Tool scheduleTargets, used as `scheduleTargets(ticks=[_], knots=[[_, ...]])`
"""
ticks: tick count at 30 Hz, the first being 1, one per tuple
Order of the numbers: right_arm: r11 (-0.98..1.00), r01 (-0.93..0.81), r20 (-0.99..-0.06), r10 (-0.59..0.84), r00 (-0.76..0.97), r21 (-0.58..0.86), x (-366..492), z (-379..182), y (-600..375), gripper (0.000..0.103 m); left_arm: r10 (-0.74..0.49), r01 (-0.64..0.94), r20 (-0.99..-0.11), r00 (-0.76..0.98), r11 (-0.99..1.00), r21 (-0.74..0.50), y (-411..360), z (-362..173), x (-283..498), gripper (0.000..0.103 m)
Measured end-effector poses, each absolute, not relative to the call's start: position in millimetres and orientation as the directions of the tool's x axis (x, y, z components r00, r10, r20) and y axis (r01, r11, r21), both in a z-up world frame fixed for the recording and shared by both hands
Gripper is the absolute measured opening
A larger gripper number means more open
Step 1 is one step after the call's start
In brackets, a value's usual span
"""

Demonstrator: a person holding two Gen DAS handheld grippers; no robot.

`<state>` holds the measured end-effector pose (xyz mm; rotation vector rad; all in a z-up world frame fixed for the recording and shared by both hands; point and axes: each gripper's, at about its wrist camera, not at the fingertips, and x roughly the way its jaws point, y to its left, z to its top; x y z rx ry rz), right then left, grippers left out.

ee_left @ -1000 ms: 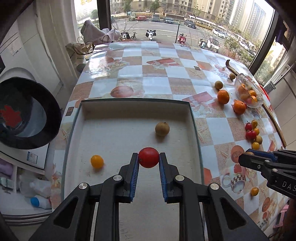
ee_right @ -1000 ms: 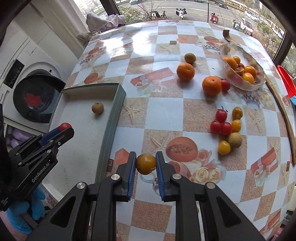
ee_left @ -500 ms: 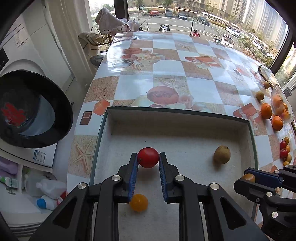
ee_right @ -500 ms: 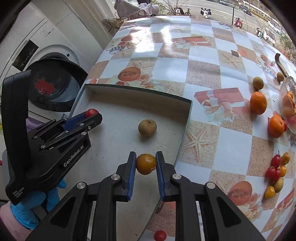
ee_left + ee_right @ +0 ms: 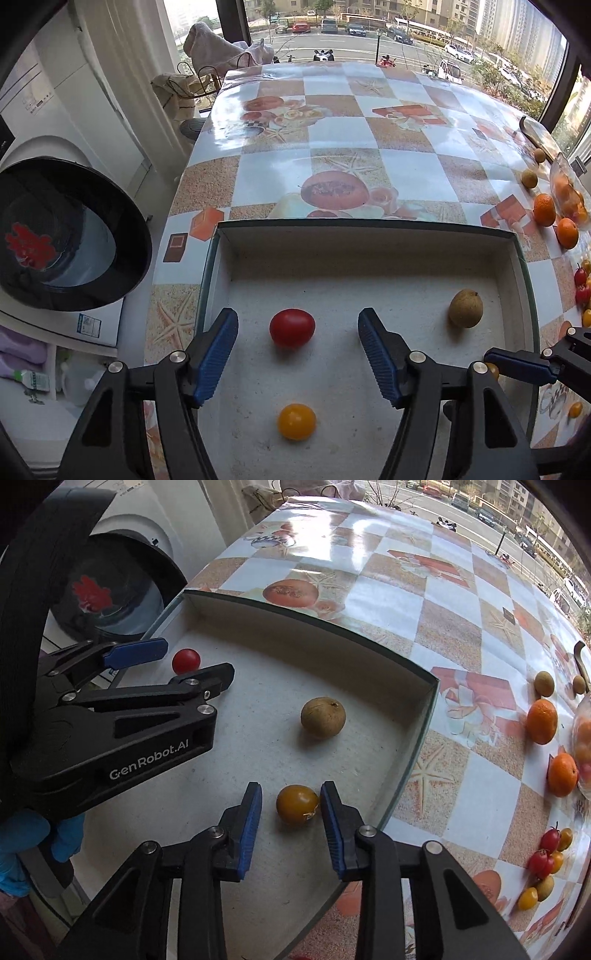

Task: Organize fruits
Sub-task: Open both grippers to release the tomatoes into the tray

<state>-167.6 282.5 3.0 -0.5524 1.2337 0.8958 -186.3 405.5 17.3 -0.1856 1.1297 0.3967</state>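
A shallow grey tray [image 5: 369,228] sits on the checkered table. My left gripper [image 5: 297,314] points down into it with jaws opening wide. The red tomato [image 5: 291,328] lies free on the tray floor between them, touching neither pad. A yellow tomato [image 5: 296,421] lies nearer, and a brown round fruit [image 5: 466,308] at the right. My right gripper [image 5: 290,788] is also over the tray [image 5: 424,716], its jaws opening. A dark yellow tomato [image 5: 297,804] rests on the floor between its pads. The left gripper [image 5: 192,662] shows beside the red tomato [image 5: 186,661].
On the table to the right lie two oranges [image 5: 542,722], small brown fruits [image 5: 544,684], a cluster of cherry tomatoes [image 5: 546,856] and a glass bowl [image 5: 565,188] of fruit. A washing machine door [image 5: 55,236] stands open off the table's left edge.
Both grippers came down into the tray and their jaws opened. The left let go of the red tomato, the right let go of the dark yellow tomato it carried over from the table.
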Motion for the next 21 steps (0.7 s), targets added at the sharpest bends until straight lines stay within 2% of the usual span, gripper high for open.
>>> scheduleTargets(ticks=[1,7,14,21], knots=[[0.544,-0.834,-0.958,0.277,0.075,0.092,-171,3,284,0.053,0.212,-0.4,-0.906,0.367,0.915,0.052,406,18,-186,0.069],[0.505,-0.86,-0.945,0.313,0.095,0.081,-185,16,279,0.08,0.217,-0.406,-0.894,0.392,0.913,0.043,407,32,-187,0.069],[0.55,-0.827,-0.926,0.36,0.113,0.113,-180,46,243,0.081,0.216,-0.375,-0.88,0.423,0.926,0.046,387,56,-190,0.069],[0.719,-0.686,-0.944,0.292,0.154,0.111,-156,51,158,0.081,0.177,-0.308,-0.876,0.449,0.951,0.034,338,75,-202,0.069]])
